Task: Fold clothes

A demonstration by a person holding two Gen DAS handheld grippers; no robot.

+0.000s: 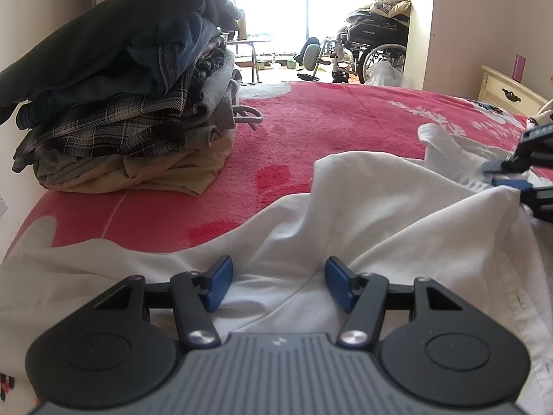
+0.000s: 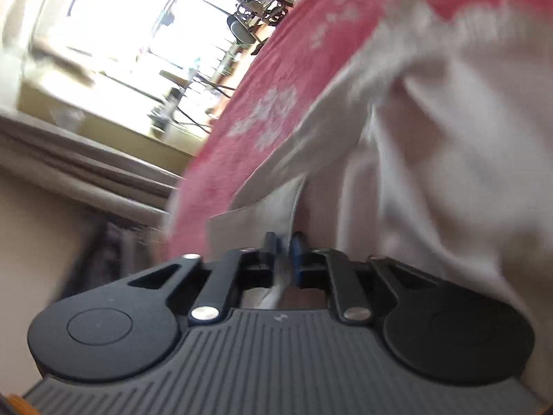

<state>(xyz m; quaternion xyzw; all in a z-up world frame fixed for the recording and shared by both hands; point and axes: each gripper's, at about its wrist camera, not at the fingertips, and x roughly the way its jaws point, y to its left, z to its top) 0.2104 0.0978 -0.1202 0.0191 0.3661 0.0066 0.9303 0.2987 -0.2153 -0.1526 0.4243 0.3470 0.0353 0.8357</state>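
Note:
A white shirt (image 1: 380,207) lies rumpled across the near part of a red bedspread (image 1: 328,121). My left gripper (image 1: 279,282) hovers low over its near edge, open, with cloth lying beneath the blue pads and nothing pinched. At the right edge of the left wrist view my right gripper (image 1: 503,174) sits at a raised fold of the shirt, its two blue pads a little apart. The right wrist view is blurred and rolled. There the right gripper (image 2: 284,252) has a thin edge of the white shirt (image 2: 432,138) running between its narrowly parted pads, which do not seem to press on it.
A tall stack of folded clothes (image 1: 131,103) stands on the bed at the far left, by the wall. A cream nightstand (image 1: 504,90) is at the far right. Beyond the bed are a wheelchair (image 1: 376,45) and a bright window. Bare red bedspread (image 2: 276,69) lies past the shirt.

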